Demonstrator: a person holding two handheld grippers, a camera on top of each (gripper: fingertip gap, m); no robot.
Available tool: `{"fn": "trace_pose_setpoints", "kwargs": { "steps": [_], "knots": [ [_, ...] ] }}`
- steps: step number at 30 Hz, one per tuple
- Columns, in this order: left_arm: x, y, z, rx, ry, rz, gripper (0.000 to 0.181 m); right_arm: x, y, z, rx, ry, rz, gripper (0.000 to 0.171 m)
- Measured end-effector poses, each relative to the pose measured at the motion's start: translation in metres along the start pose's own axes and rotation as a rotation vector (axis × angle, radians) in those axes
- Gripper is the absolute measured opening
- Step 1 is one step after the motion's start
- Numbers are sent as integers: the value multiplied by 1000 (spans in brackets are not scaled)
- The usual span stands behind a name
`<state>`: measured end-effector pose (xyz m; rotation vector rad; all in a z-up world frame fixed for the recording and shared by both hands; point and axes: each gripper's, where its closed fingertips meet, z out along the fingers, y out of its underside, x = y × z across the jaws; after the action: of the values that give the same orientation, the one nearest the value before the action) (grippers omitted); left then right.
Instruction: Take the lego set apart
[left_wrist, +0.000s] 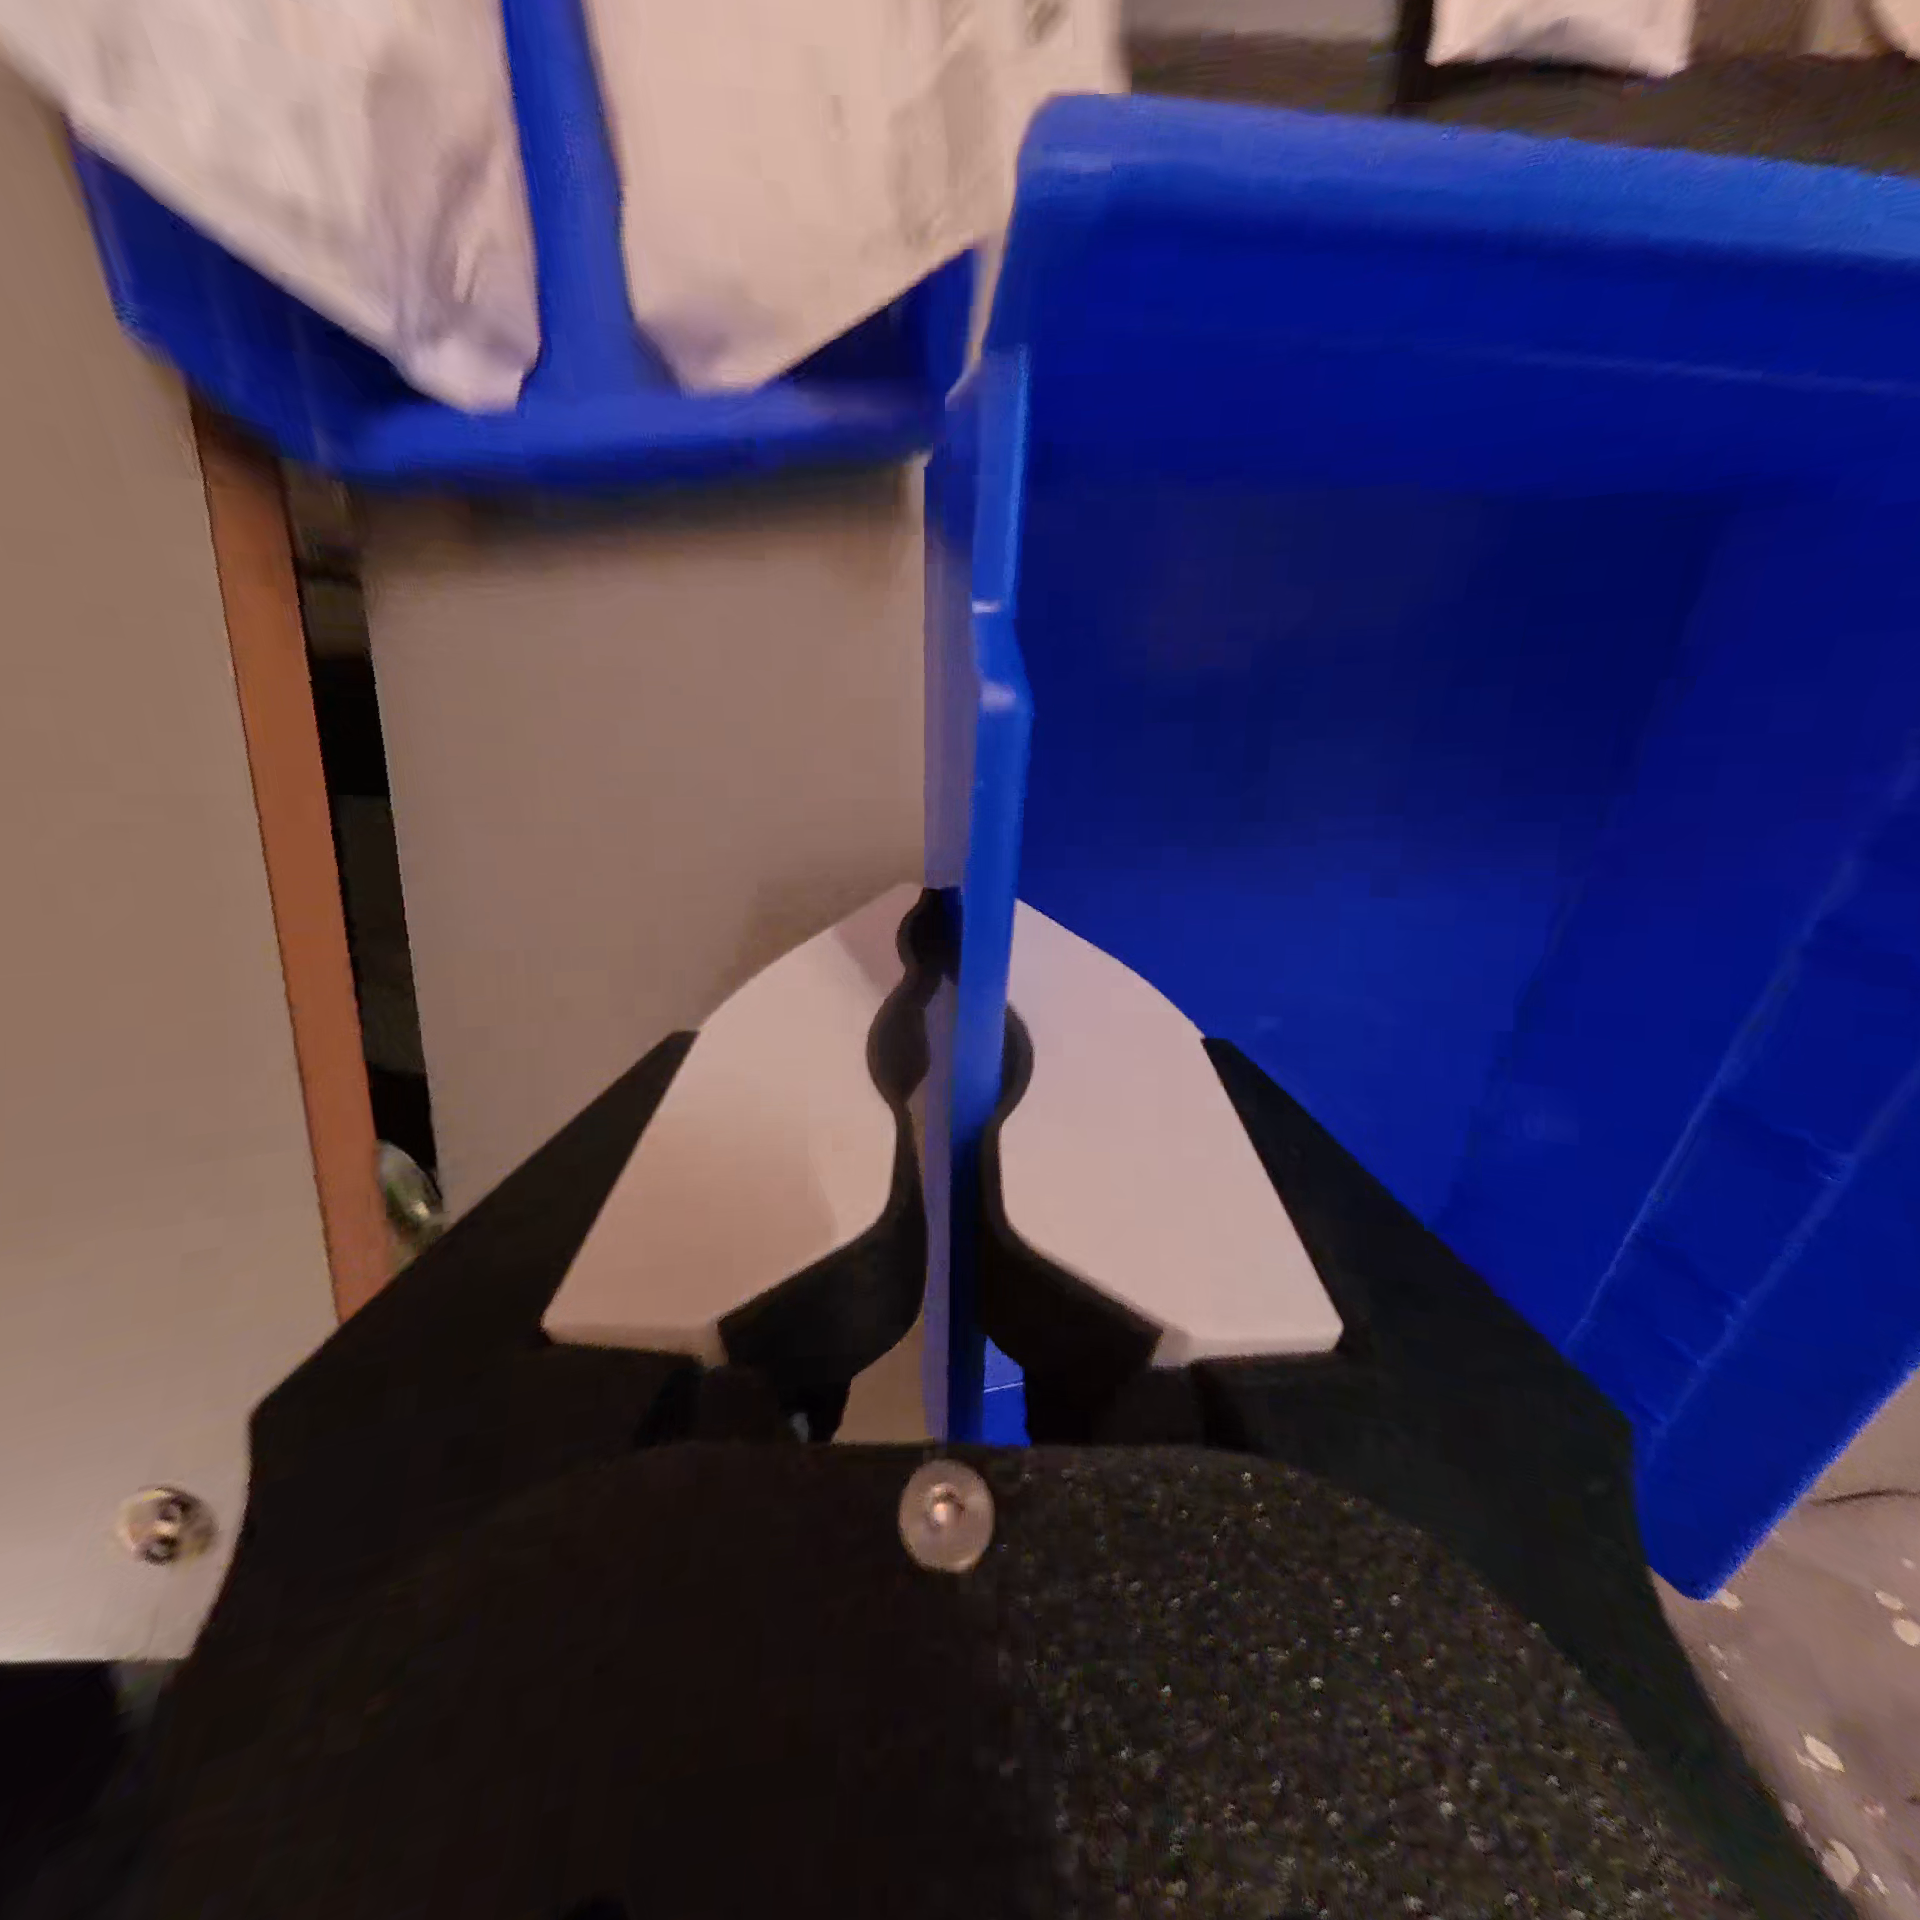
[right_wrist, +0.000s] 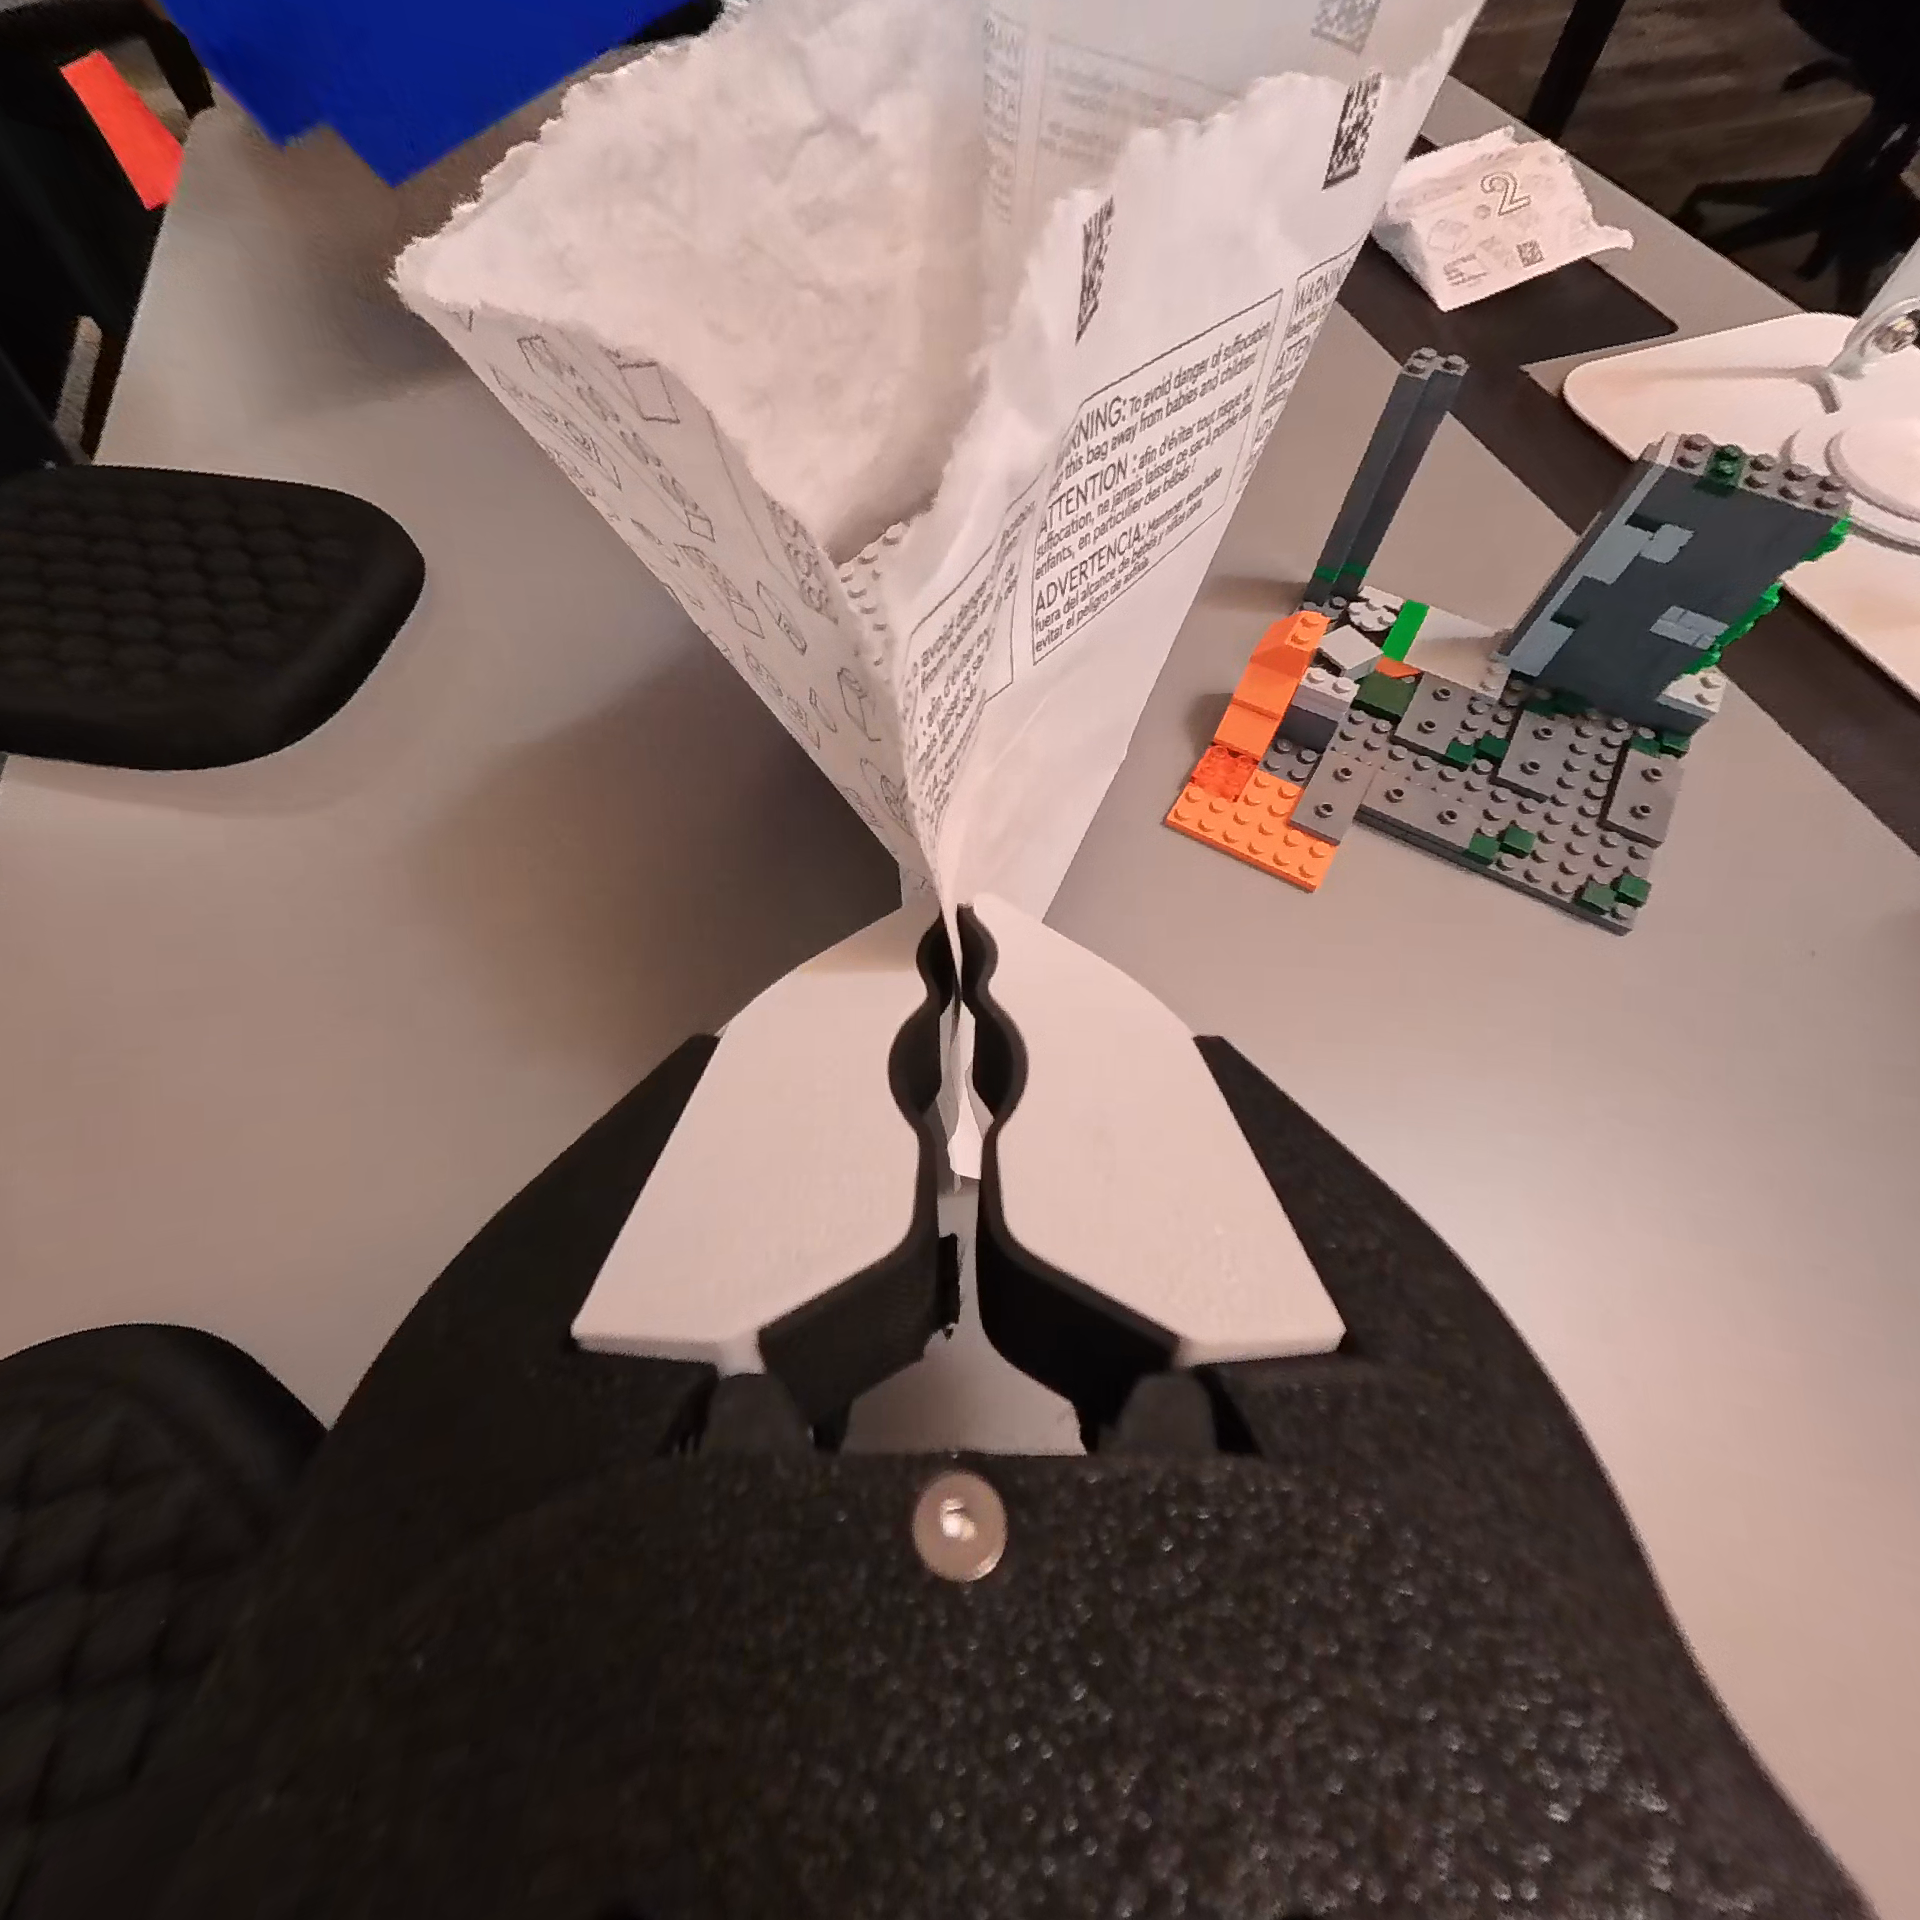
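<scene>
Left wrist view: the left gripper is clamped on the side wall of a blue plastic bin, jaws closed on the thin wall edge, which runs down between them. The bin's hollow interior opens to the right of the fingers and it appears tilted. A second blue bin sits beyond, blurred, with white paper over it. A grey panel with a brown edge stands to the left.

Right wrist view: the right gripper pinches the bottom corner of a white paper bag, jaws closed on the crumpled paper; the bag's torn mouth flares away from the camera. It bears printed text and diagrams. The lego set stands on the grey table to the right, well apart from the gripper, untouched: grey studded base, orange plates at its left corner, a slanted grey wall with green trim, and a tall dark pillar. A second printed paper bag lies farther back. Black chair armrests show at left
</scene>
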<state>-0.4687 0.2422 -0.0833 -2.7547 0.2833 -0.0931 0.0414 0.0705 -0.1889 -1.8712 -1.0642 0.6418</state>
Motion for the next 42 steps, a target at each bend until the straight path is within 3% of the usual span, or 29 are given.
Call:
{"fn": "trace_pose_setpoints", "kwargs": {
  "steps": [8, 15, 26, 30, 33, 35, 38, 42],
  "knots": [
    [-93, 103, 45, -37, 12, -457, 8, -1, 0, -1, -5, 1, -1, 0],
    [-120, 145, 66, -11, 8, -701, 7, -2, 1, -1, -6, 5, -9, 0],
    [-109, 146, 83, 22, 45, -773, 20, -2, 2, -3, -11, 20, -26, 0],
    [-114, 135, 64, 58, 2, -691, 42, -2, 2, -3, -8, 22, -26, 0],
    [-125, 106, 27, 169, -162, -518, 37, -2, 1, -3, -6, 25, -25, 0],
    [-89, 67, -2, 293, -169, -290, 32, -1, 1, -3, -4, 27, -33, 0],
    [43, 23, -34, 482, -12, 184, 31, -2, 1, -4, 11, 11, -93, 0],
    [231, 31, -20, 657, 153, 710, 30, -3, 5, -9, 16, -49, -169, 0]
  ]
}}
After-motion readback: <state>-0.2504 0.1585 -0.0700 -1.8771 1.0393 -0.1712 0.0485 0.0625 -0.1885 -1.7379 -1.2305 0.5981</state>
